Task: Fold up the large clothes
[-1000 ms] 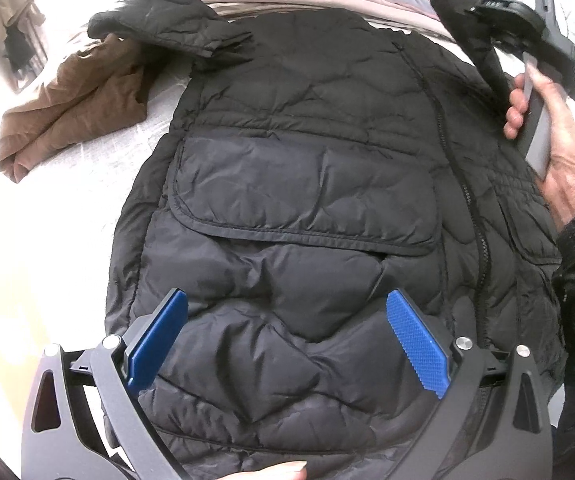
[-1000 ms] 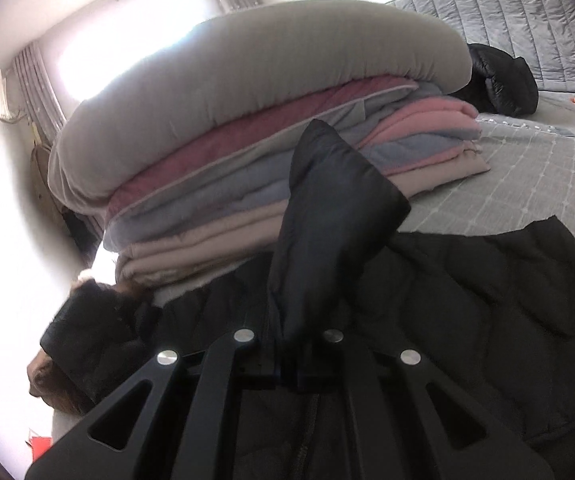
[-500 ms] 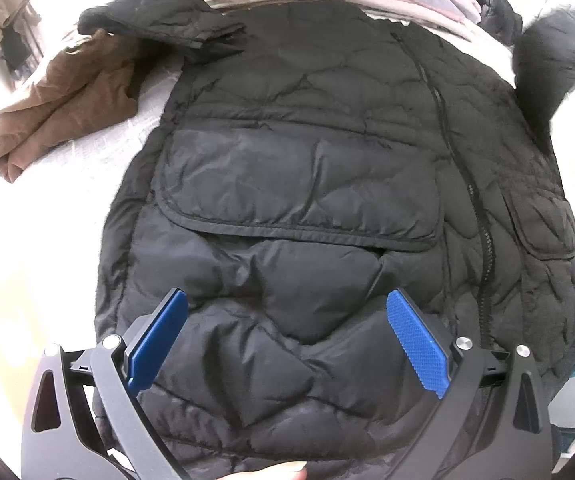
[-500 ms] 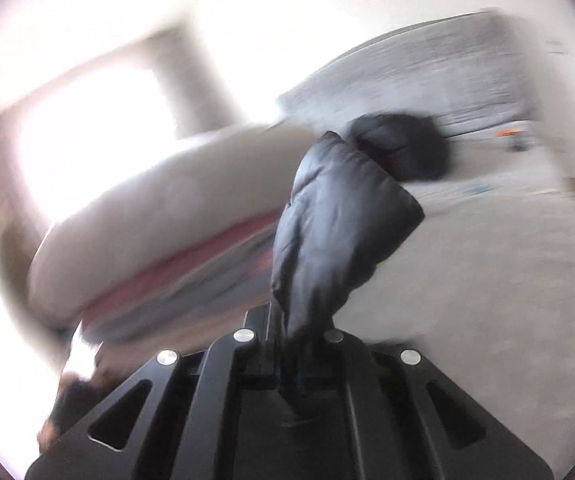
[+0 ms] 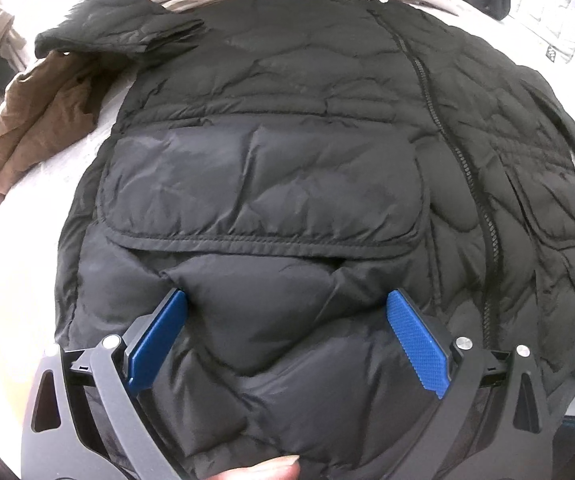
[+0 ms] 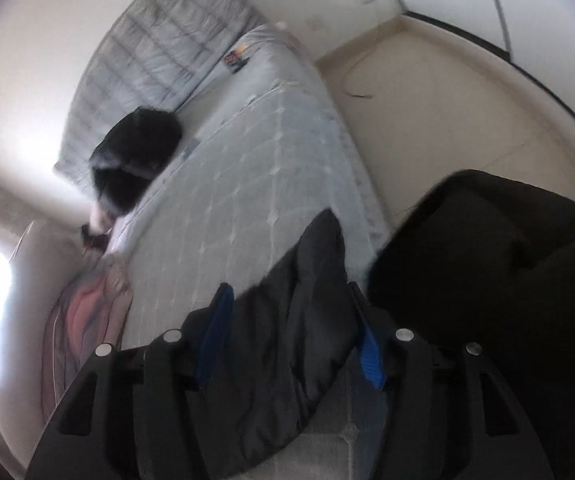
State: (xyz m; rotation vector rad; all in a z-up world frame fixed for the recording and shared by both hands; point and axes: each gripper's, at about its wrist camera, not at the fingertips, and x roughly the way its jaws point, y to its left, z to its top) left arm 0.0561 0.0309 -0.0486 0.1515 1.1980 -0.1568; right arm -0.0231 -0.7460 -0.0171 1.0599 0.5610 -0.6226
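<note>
The blue-padded fingers [image 5: 158,342] of the left gripper [image 5: 287,336] are spread wide and pressed down on the hem of the black quilted jacket [image 5: 287,168], its pocket flap [image 5: 263,188] just ahead of them. The right gripper [image 6: 291,336] has just been opening; the jacket's sleeve [image 6: 299,312] lies loosely between its parted fingers.

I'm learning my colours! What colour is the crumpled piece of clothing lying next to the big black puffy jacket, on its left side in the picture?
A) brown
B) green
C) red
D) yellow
A: in the left wrist view, the crumpled garment lying on the bed to the left of the black jacket is brown.
</note>
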